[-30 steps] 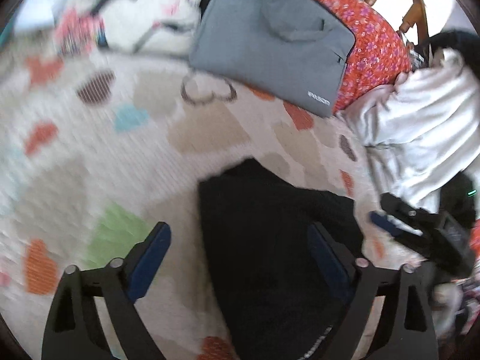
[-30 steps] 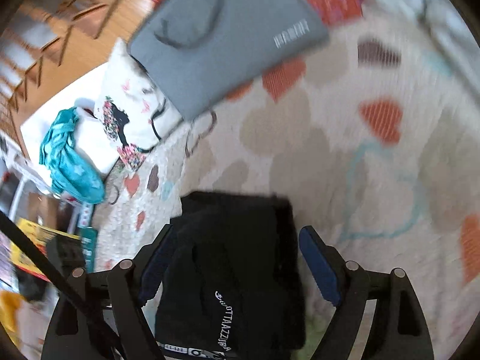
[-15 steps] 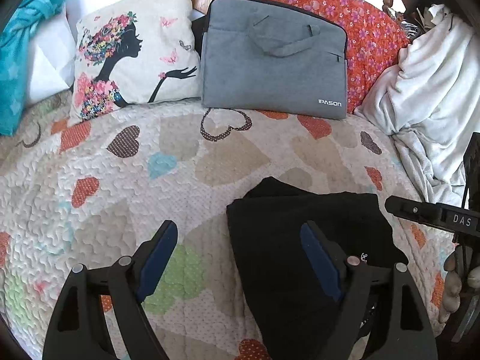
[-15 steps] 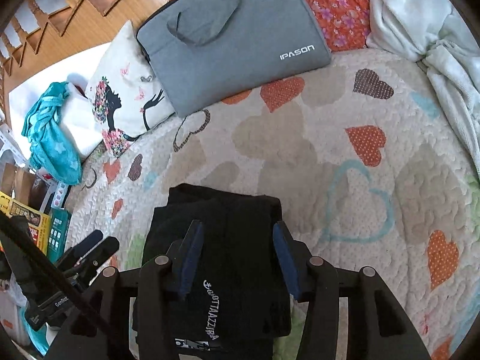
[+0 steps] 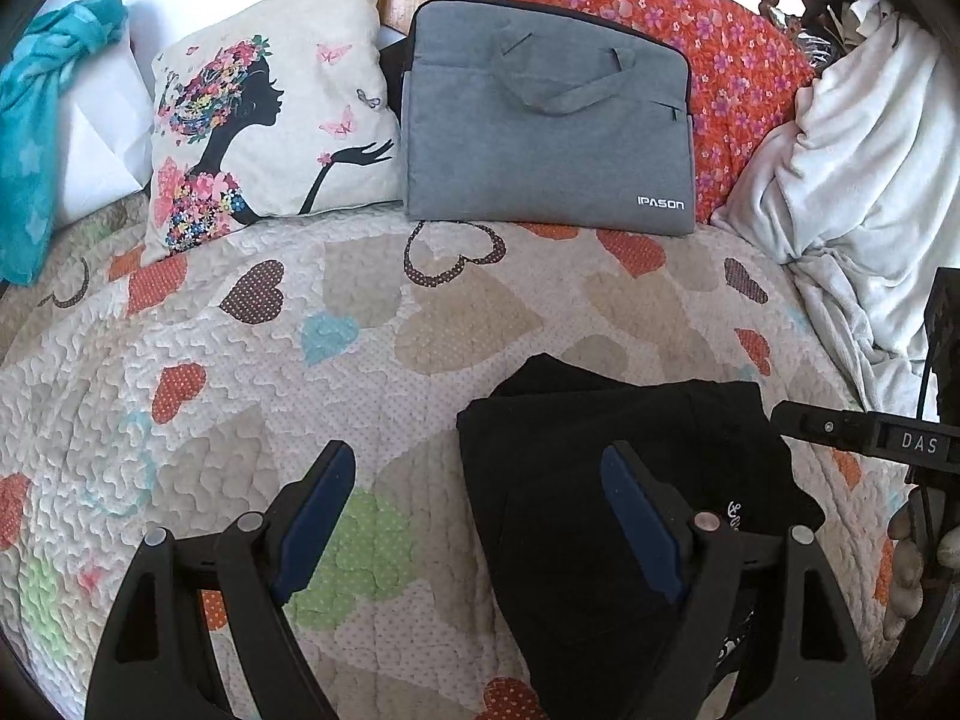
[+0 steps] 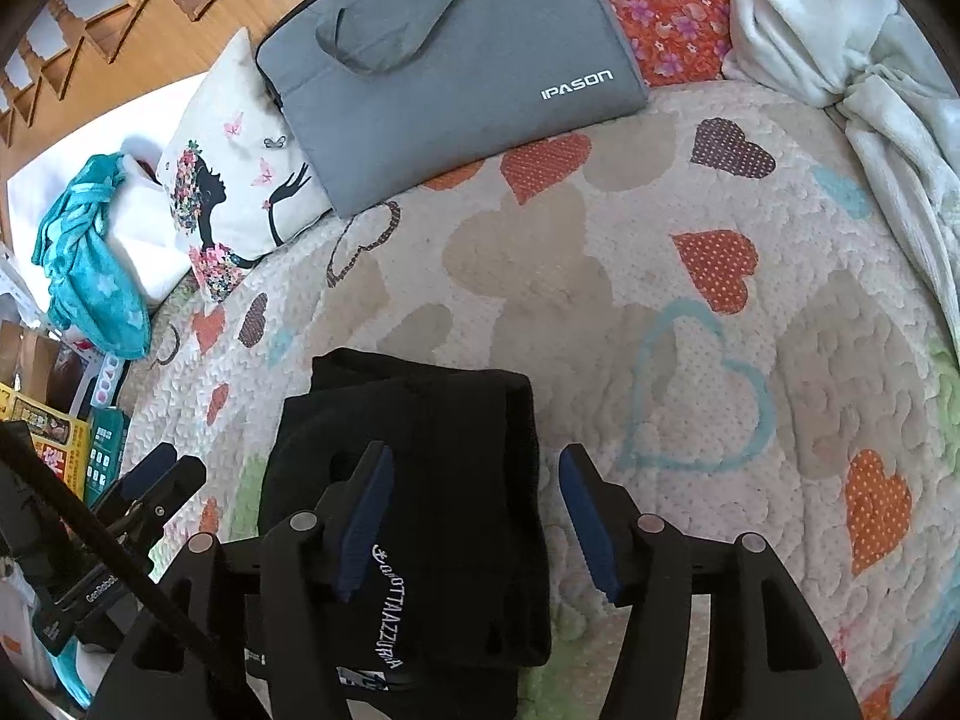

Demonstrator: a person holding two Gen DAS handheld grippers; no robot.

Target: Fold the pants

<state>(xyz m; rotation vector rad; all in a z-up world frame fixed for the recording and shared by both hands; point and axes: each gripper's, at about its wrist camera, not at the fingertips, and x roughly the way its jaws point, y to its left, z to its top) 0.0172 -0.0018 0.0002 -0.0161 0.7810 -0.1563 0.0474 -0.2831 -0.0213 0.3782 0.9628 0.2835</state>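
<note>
The black pants (image 5: pixel 606 480) lie folded into a compact stack on the heart-patterned quilt (image 5: pixel 360 360); white lettering shows near their near end in the right wrist view (image 6: pixel 420 480). My left gripper (image 5: pixel 477 480) is open and empty above the quilt, its right finger over the stack's left part. My right gripper (image 6: pixel 474 480) is open and empty, its jaws straddling the stack's right edge. The left gripper's fingers (image 6: pixel 150 480) show at the left of the right wrist view.
A grey laptop bag (image 5: pixel 546 120) and a printed cushion (image 5: pixel 264 126) lean at the back. An orange floral pillow (image 5: pixel 738 60) and a white blanket (image 5: pixel 864 168) lie at the right. A teal cloth (image 5: pixel 30 144) lies far left. Boxes (image 6: pixel 54 450) stand beside the bed.
Both grippers have pulled back and steadied above the pants. The right gripper narrowed half a second ago and has opened wider again. The pants have not moved.
</note>
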